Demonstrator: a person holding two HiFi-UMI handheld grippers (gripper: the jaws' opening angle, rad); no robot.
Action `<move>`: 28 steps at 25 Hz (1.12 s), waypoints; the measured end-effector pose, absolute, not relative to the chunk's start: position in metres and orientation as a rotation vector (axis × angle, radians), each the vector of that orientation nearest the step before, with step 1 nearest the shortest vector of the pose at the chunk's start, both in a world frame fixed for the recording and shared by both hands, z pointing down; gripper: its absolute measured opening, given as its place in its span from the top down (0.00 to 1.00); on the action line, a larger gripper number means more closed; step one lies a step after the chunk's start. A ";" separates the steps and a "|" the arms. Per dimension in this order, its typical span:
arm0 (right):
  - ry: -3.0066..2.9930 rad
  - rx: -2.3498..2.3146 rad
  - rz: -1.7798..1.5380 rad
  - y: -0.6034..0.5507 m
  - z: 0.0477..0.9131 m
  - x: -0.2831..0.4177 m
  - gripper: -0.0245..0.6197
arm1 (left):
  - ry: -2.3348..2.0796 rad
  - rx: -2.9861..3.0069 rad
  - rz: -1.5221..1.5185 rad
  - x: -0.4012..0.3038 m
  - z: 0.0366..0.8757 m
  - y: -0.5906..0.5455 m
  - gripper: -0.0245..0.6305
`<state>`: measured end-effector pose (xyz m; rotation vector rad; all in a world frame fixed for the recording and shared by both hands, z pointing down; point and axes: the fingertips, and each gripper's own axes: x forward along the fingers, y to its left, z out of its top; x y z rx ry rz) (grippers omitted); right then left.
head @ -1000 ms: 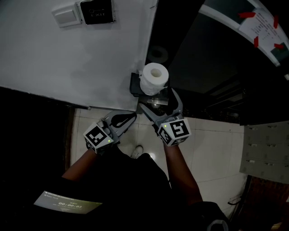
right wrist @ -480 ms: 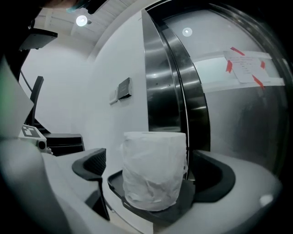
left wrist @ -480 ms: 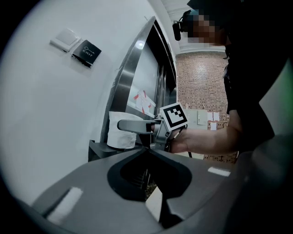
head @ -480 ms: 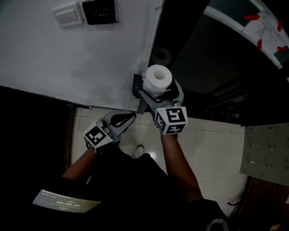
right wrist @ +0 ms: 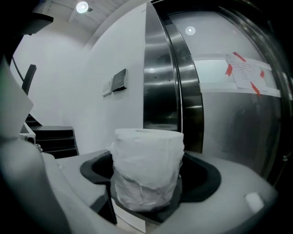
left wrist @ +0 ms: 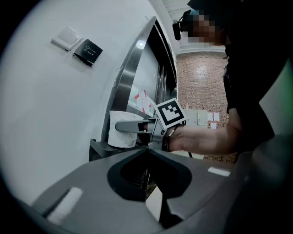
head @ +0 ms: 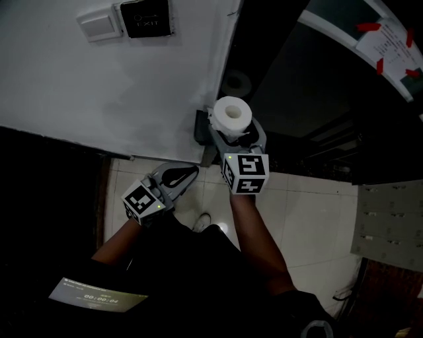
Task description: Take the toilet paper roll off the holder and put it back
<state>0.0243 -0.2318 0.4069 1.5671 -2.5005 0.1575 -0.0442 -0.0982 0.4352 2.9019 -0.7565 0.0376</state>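
Observation:
A white toilet paper roll stands upright on a dark holder fixed to the wall corner. My right gripper reaches around the roll from the front, and its jaws are closing, with their sides against the lower part of the roll. In the right gripper view the roll fills the space between the jaws of the right gripper. My left gripper hangs lower and to the left, shut and empty, away from the holder. From the left gripper view, the roll shows beyond that gripper, with the holder under it.
A white wall with a black exit plate and a white switch lies to the left. A steel door frame and dark metal door with a taped notice stand to the right. Tiled floor is below.
My right gripper has moved up and forward from below the holder to enclose the roll, and its jaws have drawn in against it. The left gripper has stayed still.

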 end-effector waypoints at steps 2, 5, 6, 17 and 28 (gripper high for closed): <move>-2.511 1.562 0.147 -0.231 0.406 0.024 0.30 | -0.760 2.898 0.042 -0.046 0.435 -0.099 0.96; -2.533 1.543 0.132 -0.230 0.405 0.023 0.31 | -0.761 2.878 0.052 -0.046 0.434 -0.098 0.96; -2.538 1.540 0.130 -0.230 0.405 0.024 0.31 | -0.762 2.878 0.051 -0.046 0.434 -0.097 0.96; -2.542 1.592 0.115 -0.222 0.393 0.051 0.31 | -0.739 2.883 0.049 -0.035 0.432 -0.090 0.96; -2.438 1.744 0.128 -0.219 0.394 0.130 0.31 | -0.729 2.914 0.035 -0.023 0.434 -0.083 0.96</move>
